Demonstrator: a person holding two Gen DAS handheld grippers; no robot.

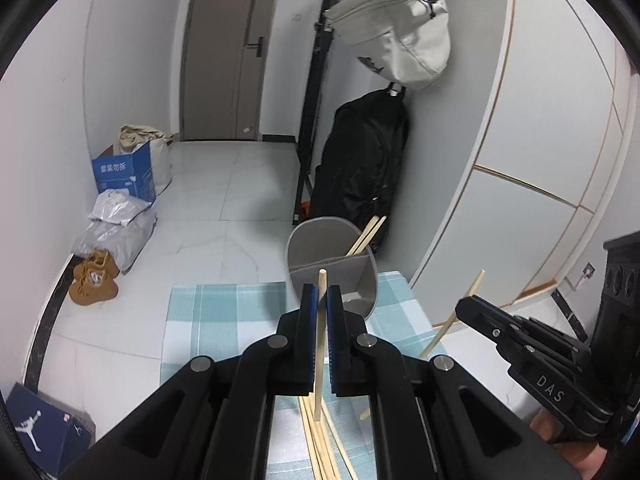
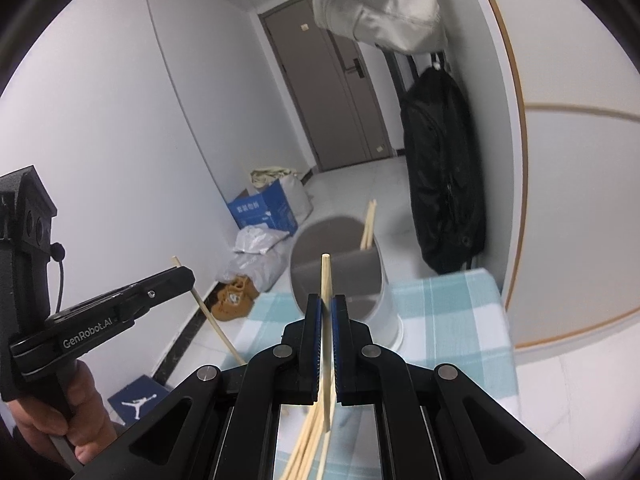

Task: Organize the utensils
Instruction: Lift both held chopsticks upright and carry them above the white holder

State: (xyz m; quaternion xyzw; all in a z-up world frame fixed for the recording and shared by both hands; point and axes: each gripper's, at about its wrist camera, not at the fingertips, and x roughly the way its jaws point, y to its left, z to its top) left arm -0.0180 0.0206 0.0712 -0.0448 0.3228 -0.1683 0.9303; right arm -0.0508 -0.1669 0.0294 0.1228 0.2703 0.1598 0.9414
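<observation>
The left gripper [image 1: 321, 294] is closed on one chopstick [image 1: 320, 344], and the right gripper [image 2: 327, 308] is closed on another chopstick [image 2: 327, 332]. Both are just before the grey holder [image 1: 332, 264], which already contains two chopsticks [image 1: 366, 236]. More loose chopsticks [image 1: 320, 444] lie on the checked cloth [image 1: 224, 320] under the grippers, partly hidden. Only the right view shows a hand [image 2: 52, 412].

A worktop under a blue-and-white checked cloth [image 1: 224, 312] carries a grey divided holder [image 1: 332, 264] at its far edge and loose chopsticks [image 1: 320, 448] near.
</observation>
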